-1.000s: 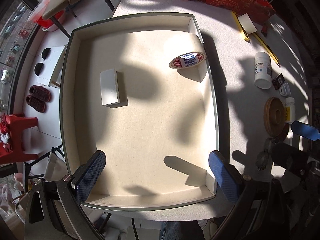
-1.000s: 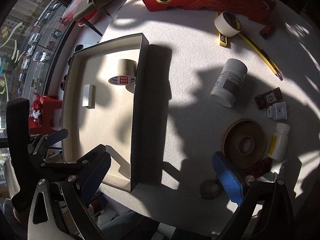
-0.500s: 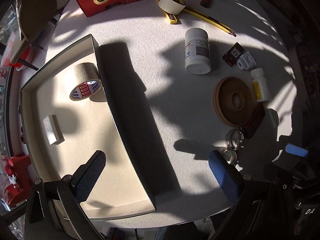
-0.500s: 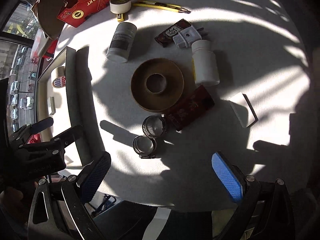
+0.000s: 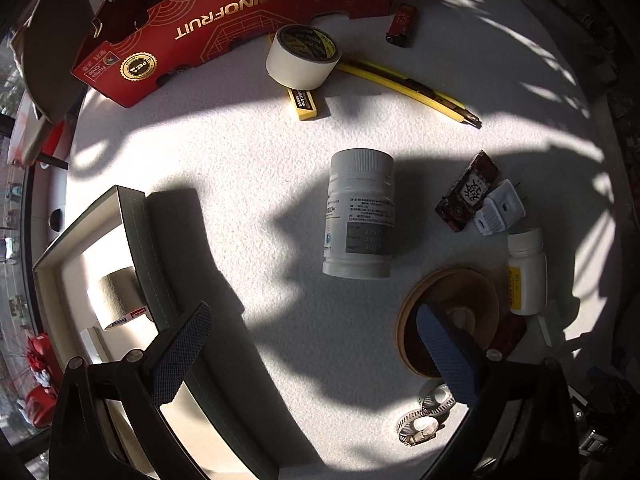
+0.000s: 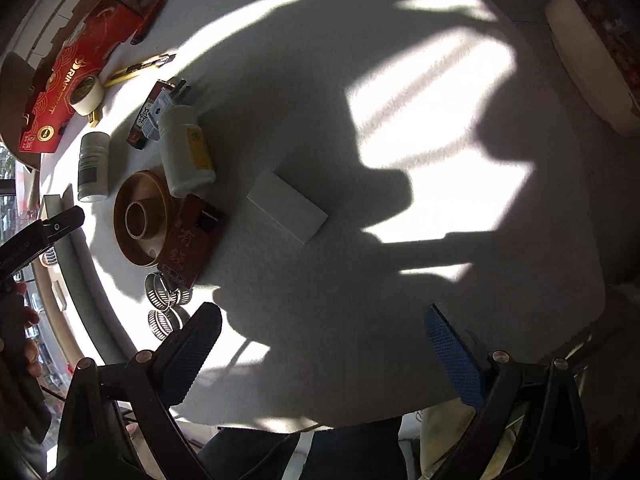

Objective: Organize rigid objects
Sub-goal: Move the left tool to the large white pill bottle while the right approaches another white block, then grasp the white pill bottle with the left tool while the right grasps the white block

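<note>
My left gripper (image 5: 316, 354) is open and empty above the white table, with a large white bottle (image 5: 358, 216) lying ahead of it. The grey-walled tray (image 5: 148, 248) at left holds a beige tape roll (image 5: 118, 298) and a white block (image 5: 94, 344). A brown wooden ring (image 5: 472, 300) sits behind my right finger. My right gripper (image 6: 320, 354) is open and empty over bare table, with a white flat box (image 6: 286, 206) ahead. To its left lie a small white bottle (image 6: 186, 152), the wooden ring (image 6: 138, 218) and a red box (image 6: 188, 240).
A red carton (image 5: 224, 28), a white tape roll (image 5: 302, 56), a yellow utility knife (image 5: 416, 90), a dark packet (image 5: 468, 192), a white plug (image 5: 498, 210), a small yellow-labelled bottle (image 5: 526, 276) and two hose clamps (image 5: 424, 416) lie on the table. A round cushion (image 6: 592, 52) sits far right.
Both grippers have swung to the right, away from the tray. The left view now centres on the large bottle; the right view now shows the white flat box and bare table.
</note>
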Demonstrator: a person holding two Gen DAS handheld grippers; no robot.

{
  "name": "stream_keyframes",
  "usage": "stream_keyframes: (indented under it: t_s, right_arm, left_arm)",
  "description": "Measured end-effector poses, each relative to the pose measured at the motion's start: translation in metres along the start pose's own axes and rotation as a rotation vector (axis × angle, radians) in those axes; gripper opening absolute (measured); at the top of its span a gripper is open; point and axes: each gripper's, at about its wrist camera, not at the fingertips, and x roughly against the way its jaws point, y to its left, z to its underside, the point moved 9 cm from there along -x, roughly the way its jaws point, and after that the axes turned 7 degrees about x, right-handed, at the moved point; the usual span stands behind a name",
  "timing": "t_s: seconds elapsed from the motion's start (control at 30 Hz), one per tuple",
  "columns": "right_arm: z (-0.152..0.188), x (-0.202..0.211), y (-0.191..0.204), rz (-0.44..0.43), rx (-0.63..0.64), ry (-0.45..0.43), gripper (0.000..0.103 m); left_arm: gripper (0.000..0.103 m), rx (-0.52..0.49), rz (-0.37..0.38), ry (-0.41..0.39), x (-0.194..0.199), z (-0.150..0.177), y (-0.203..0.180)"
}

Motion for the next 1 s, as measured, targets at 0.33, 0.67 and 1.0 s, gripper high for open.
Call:
stream_keyframes:
  t_s: [0.33, 0.67, 1.0]
  right_arm:
    - [-0.045, -0.025, 0.028, 0.108, 0.278, 0.013, 0.102]
    - [-0.065, -0.042, 0.06, 0.157, 0.455, 0.015, 0.102]
    - [-0.061, -0.036, 0.051, 0.152, 0.464, 0.018, 0.103]
  left_arm:
    - [0.103, -0.025, -0.026, 0.016, -0.03, -0.034, -0.026]
    - [0.103, -0.026, -0.01, 0.01, -0.05, -0.066, -0.031]
    - [0.103, 0.06, 0.044, 0.02, -0.06, -0.072, -0.023]
